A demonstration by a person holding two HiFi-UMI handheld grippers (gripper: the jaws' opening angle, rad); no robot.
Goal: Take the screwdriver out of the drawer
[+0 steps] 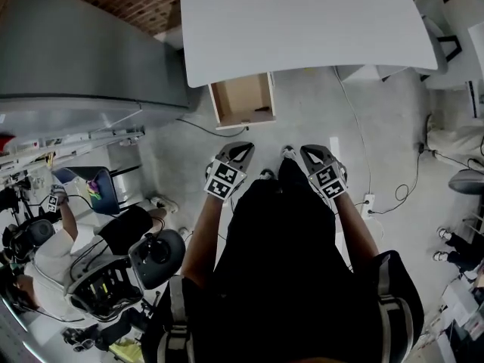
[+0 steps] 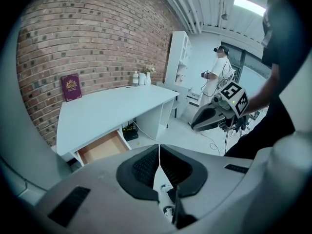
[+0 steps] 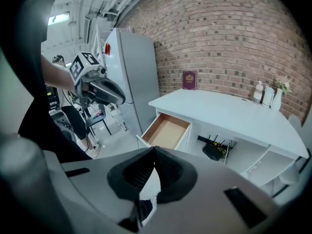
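While drawer (image 1: pixel 242 100) hangs open under table (image 1: pixel 302 21): screwdriver (image 1: pixel 261 110) inside, near its front (a small dark sliver)
Left claw (image 2: pixel 158 152): pressed together, empty
Right claw (image 3: pixel 155 152): pressed together, empty
Book (image 3: pixel 189 80) writing: unreadable

Cool, even indoor light, focus sharp
A ceiling strip light (image 2: pixel 249 6) glared white; fisheye curvature bent edges, corners black

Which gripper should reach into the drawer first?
Left, probably. The left gripper sits straight in front of the open drawer, while the right gripper is off to the side and farther away. Both are shut and empty.
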